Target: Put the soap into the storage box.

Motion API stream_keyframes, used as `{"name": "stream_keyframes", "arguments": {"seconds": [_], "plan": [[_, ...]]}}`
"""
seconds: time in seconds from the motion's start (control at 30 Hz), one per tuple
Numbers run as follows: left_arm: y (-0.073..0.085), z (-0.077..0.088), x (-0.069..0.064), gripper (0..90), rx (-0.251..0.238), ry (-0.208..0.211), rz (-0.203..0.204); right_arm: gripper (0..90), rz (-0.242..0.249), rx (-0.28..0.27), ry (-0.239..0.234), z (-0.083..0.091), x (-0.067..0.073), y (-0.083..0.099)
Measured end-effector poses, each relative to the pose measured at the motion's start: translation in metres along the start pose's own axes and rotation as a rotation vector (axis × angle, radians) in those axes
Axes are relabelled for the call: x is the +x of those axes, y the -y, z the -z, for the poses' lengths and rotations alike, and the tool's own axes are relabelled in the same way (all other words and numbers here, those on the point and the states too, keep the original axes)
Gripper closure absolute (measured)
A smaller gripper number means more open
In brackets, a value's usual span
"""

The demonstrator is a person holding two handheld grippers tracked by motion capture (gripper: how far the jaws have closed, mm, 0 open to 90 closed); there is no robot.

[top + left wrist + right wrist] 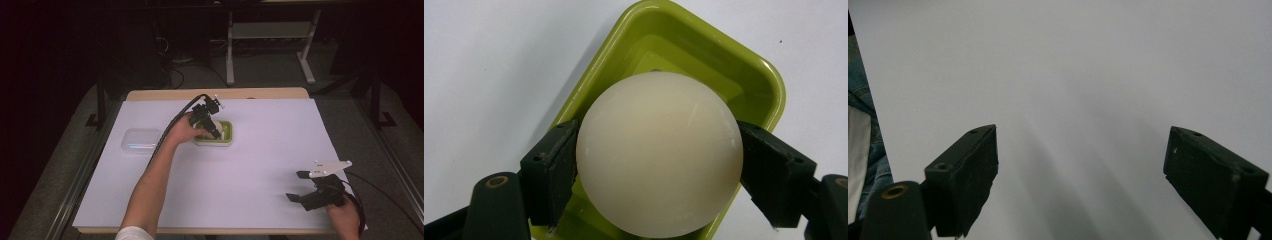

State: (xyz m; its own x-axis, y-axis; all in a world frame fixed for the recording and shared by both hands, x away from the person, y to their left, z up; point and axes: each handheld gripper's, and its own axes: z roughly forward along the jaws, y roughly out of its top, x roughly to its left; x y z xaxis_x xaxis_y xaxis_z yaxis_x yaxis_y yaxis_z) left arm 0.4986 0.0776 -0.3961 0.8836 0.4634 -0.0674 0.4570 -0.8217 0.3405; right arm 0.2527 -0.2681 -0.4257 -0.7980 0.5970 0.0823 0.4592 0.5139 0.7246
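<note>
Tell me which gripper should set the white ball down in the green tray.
Left: the left gripper already clamps the white ball above the green tray, while the right gripper hangs open far off.

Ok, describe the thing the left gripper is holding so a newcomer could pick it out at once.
On the white-covered table, left of centre, sits a lime-green tray. Over it, the left gripper clamps a cream ball: round, matte and opaque, unlike the clear flat lidded box farther left.

Table (260, 93) w/ white sheet (260, 150), tray (227, 135), lid (141, 140)
</note>
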Motion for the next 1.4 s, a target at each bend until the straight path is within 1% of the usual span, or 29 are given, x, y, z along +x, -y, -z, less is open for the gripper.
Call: {"name": "stream_keyframes", "arguments": {"seconds": [0.2, 0.27, 0.33, 0.4, 0.57, 0.73, 0.83, 1.03, 1.07, 1.1, 1.13, 1.2, 1.23, 1.33, 1.4], "plan": [[0.000, -0.002, 0.001, 22.4, 0.005, 0.002, -0.002, 13.5, 0.000, 0.001, -0.001, 0.000, 0.000, 0.000], [0.001, -0.002, 0.003, 22.4, 0.017, 0.002, -0.005, 13.5, 0.002, 0.001, -0.001, 0.000, 0.000, 0.000], [0.001, -0.002, 0.003, 22.4, 0.009, 0.006, 0.008, 13.5, 0.003, 0.001, -0.003, 0.000, 0.000, 0.000], [0.002, -0.002, 0.003, 22.4, 0.006, 0.007, 0.011, 13.5, 0.003, 0.000, -0.002, 0.000, 0.000, 0.000], [0.002, -0.002, 0.003, 22.4, 0.015, 0.003, 0.004, 13.5, 0.003, 0.000, -0.003, 0.000, 0.000, 0.000], [0.002, -0.002, 0.003, 22.3, 0.009, 0.006, 0.016, 13.5, 0.003, 0.000, -0.002, 0.000, 0.000, 0.000], [0.001, -0.002, 0.002, 22.3, 0.021, -0.004, -0.001, 13.5, 0.003, 0.001, -0.002, -0.001, 0.000, 0.000], [0.001, -0.002, 0.002, 22.2, 0.021, -0.008, -0.001, 13.5, 0.004, 0.003, -0.001, -0.001, 0.000, 0.000], [0.001, -0.001, 0.001, 22.1, 0.022, -0.009, -0.008, 13.5, 0.003, 0.000, -0.001, -0.001, 0.000, 0.000], [0.001, -0.001, 0.001, 22.3, 0.013, -0.008, -0.007, 13.5, 0.004, 0.001, 0.000, 0.000, 0.000, 0.000], [0.001, 0.001, 0.000, 22.8, -0.006, 0.002, -0.006, 13.5, 0.005, 0.001, 0.000, 0.000, 0.000, 0.000], [0.001, 0.006, -0.001, 24.2, -0.044, -0.003, -0.006, 13.5, 0.005, 0.001, -0.002, -0.001, 0.000, 0.000], [0.000, 0.009, -0.002, 24.2, -0.053, 0.000, -0.006, 13.5, 0.005, 0.001, -0.002, -0.001, 0.000, 0.000], [0.000, 0.013, -0.006, 24.1, -0.034, -0.009, -0.033, 13.5, 0.001, 0.004, 0.000, -0.001, 0.000, 0.000], [0.001, 0.015, -0.006, 24.2, -0.046, -0.002, -0.024, 13.5, 0.002, 0.001, 0.000, -0.001, 0.000, 0.000]]}}
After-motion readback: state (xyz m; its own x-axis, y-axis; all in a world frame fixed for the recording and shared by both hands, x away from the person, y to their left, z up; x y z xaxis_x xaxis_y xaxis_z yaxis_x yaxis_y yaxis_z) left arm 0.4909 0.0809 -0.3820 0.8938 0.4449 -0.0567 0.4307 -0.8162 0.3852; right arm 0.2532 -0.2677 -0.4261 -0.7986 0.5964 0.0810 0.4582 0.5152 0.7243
